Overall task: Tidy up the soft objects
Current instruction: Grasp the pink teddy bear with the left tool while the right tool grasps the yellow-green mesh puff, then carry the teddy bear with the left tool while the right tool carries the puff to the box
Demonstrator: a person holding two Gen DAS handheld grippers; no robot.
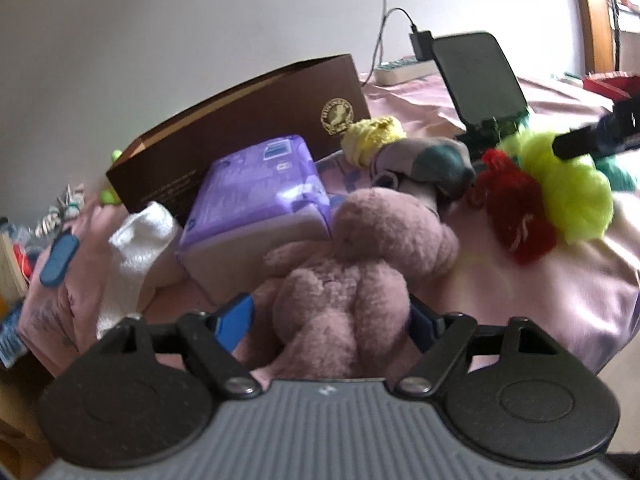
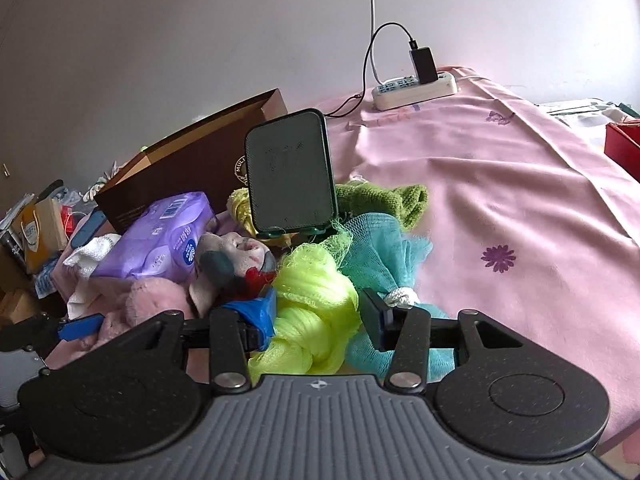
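My left gripper (image 1: 332,316) has its blue fingers around the body of a pink plush toy (image 1: 360,264) that lies on the pink cloth; the jaws press its sides. My right gripper (image 2: 318,316) is closed on a neon yellow mesh puff (image 2: 316,300), with a teal mesh puff (image 2: 384,252) just right of it. The right gripper's finger also shows in the left wrist view (image 1: 592,140) over the yellow puff (image 1: 568,196). A red puff (image 1: 516,216), a grey plush (image 1: 424,164) and a yellow knit ball (image 1: 372,132) lie behind.
A purple tissue pack (image 1: 256,200), a white towel (image 1: 136,248) and a brown box (image 1: 240,120) sit at the left. A black device on a stand (image 2: 290,172), a green knit cloth (image 2: 384,198) and a power strip (image 2: 416,86) are further back. The bed edge drops off at the right.
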